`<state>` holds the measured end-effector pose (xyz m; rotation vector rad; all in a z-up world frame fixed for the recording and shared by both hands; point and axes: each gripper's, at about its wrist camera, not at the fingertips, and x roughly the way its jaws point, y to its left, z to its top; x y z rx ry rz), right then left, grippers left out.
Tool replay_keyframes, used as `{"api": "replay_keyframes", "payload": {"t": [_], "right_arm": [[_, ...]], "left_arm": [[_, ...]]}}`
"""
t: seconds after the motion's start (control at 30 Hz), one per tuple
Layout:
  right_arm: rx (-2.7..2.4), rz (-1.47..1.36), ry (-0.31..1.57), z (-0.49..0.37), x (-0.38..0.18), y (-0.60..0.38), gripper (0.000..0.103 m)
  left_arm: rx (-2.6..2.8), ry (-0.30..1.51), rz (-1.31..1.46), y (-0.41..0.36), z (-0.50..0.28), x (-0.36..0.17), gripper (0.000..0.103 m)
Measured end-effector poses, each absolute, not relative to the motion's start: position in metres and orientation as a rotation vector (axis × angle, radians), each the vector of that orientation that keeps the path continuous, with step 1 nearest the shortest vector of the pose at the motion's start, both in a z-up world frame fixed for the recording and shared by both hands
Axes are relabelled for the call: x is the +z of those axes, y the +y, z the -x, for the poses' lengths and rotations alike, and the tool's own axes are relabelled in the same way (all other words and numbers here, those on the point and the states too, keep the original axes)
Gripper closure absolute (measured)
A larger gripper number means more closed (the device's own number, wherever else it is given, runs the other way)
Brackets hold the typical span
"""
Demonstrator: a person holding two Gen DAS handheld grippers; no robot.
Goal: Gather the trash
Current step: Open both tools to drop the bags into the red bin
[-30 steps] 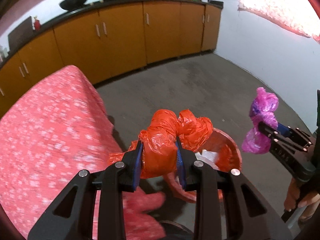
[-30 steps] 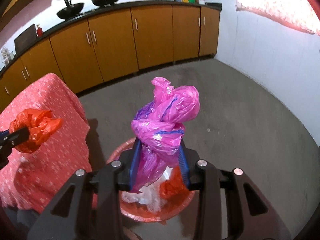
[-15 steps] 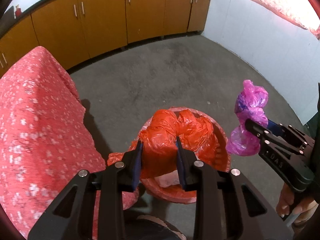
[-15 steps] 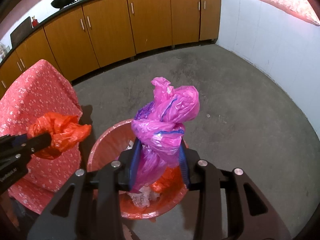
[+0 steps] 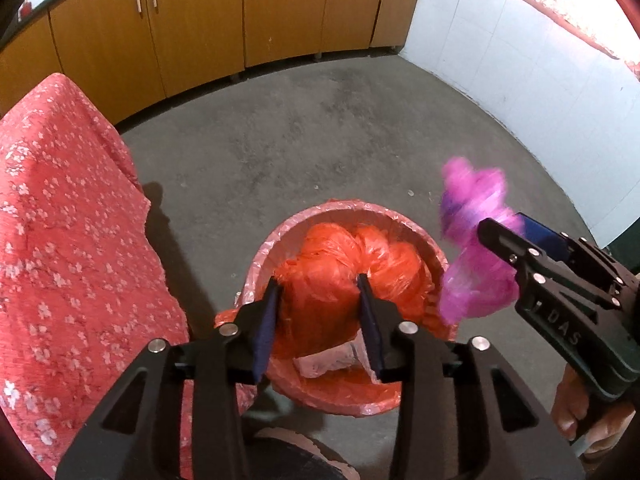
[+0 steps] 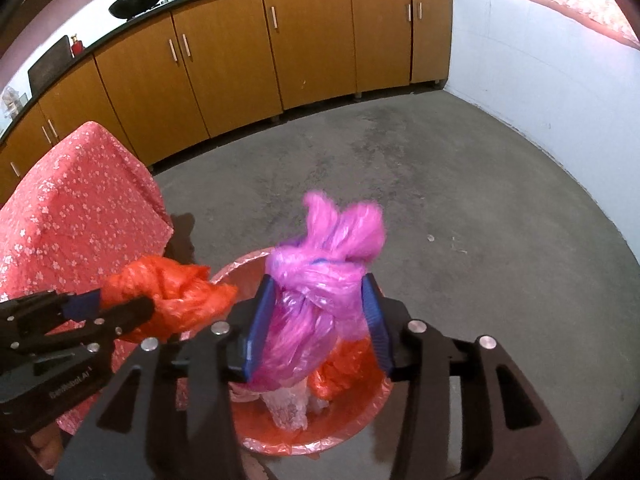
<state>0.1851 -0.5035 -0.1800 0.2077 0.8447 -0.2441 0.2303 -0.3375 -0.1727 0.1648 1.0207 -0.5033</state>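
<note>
While both grippers have swung in over the lined red bin (image 5: pixel 434 254) since a second ago, the left gripper (image 5: pixel 318 312) pinches the orange bag (image 5: pixel 344 276), the right gripper (image 6: pixel 318 316) pinches the pink bag (image 6: pixel 320 292); dropping looks next.

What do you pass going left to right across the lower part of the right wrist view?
Floral red cloth → left hand-held gripper → orange bag it grips → pink bag in the right hand-held gripper, over the red bin → bare grey floor.
</note>
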Motion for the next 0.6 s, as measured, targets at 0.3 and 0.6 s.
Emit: {"api": "replay_keyframes", "payload": {"t": [0.3,0.6], "right_arm": [[-0.266,-0.206,0.838,-0.181,-0.179,-0.502,0.054],[-0.323,-0.185,0.708,-0.144,-0.134,-0.485,0.031]], "left_arm": [[-0.502,1.012,-0.151,-0.333,-0.233,-0.170,0.056],[-0.468,0.911,-0.136,-0.297,-0.214,-0.127,0.048]]}}
